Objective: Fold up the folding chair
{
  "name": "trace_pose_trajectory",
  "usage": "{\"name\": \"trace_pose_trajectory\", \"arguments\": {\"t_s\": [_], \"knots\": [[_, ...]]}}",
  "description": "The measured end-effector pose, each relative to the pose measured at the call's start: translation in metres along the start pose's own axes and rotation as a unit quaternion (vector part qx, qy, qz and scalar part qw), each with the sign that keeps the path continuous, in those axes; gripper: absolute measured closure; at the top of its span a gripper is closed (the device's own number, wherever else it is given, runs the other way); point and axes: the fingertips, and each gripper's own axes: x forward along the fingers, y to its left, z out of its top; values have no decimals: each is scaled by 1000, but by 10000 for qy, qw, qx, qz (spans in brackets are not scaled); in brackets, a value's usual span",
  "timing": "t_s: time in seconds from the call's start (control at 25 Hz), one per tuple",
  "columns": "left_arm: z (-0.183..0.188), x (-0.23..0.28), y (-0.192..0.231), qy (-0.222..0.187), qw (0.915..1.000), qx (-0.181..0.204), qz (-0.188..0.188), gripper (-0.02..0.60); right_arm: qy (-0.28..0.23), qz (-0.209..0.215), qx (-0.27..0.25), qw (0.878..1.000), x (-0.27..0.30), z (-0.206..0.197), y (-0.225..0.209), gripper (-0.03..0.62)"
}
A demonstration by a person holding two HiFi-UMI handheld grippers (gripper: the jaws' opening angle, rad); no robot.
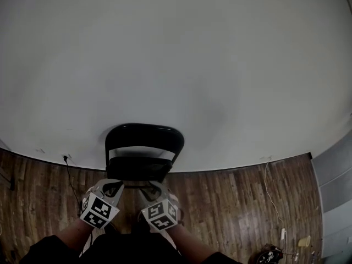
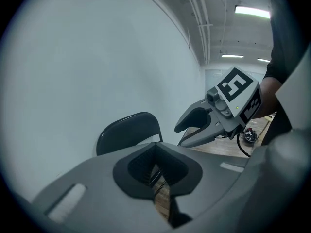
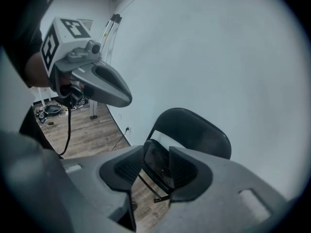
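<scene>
A black folding chair [image 1: 144, 138] stands on the wooden floor with its back to the white wall, and its seat [image 1: 137, 169] faces me. My left gripper [image 1: 113, 188] hovers just before the seat's front left corner, jaws shut with nothing between them. Close on its right, my right gripper [image 1: 153, 191] is held before the seat's front edge. In the left gripper view the chair's backrest [image 2: 127, 130] shows beyond the closed jaws. In the right gripper view the pads stand apart, and the glossy seat [image 3: 158, 166] appears through the gap, beyond them.
A white wall [image 1: 176, 54] fills the space behind the chair. A black cable [image 1: 71, 180] runs from a wall socket across the floor at the left. Small items and a white cable [image 1: 272, 202] lie on the floor at the right. A stand [image 3: 92, 108] is at the far left.
</scene>
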Motion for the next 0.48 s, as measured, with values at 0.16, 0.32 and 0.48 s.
{"name": "trace_pose_trajectory", "arguments": {"t_s": [0.16, 0.32, 0.48], "knots": [[4, -11, -24, -156, 9998, 0, -132, 580, -294, 188, 295, 9990, -26, 4, 13, 448], [17, -22, -41, -285, 9994, 37, -168, 579, -860, 490, 649, 9930, -48, 15, 16, 489], [41, -31, -59, -477, 9987, -112, -163, 578, -1206, 907, 1023, 9832, -72, 16, 16, 503]]}}
